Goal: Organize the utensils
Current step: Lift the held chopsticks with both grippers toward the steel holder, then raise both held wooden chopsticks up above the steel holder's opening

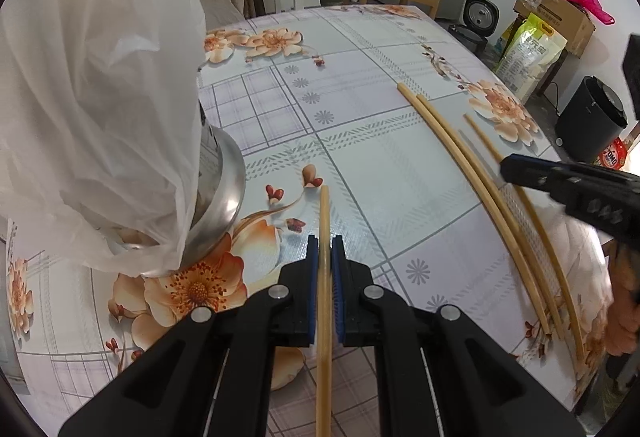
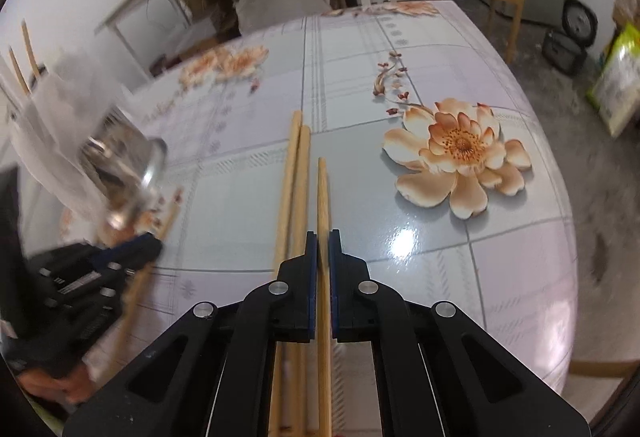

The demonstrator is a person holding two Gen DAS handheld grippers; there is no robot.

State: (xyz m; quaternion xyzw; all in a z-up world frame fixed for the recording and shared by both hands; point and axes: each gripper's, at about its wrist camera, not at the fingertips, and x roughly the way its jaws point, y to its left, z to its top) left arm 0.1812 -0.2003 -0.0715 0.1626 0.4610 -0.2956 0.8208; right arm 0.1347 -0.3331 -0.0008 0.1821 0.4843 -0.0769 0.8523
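Floral-print table (image 1: 360, 165): left gripper (image 1: 325, 257) fingers clamp one chopstick (image 1: 324, 221) beside the bagged steel holder (image 1: 218, 197). Right gripper (image 2: 323, 249) fingers pinch another chopstick (image 2: 322, 189); two loose chopsticks (image 2: 294, 173) lie just left of it.

I count four chopsticks on or over the floral table (image 1: 360, 85): one chopstick (image 1: 325, 221) pinched in my left gripper (image 1: 325, 249), one chopstick (image 2: 322, 197) pinched in my right gripper (image 2: 323, 243), and a loose pair (image 2: 294, 173) lying side by side. One steel container (image 1: 224, 189), one plastic bag (image 1: 100, 77).
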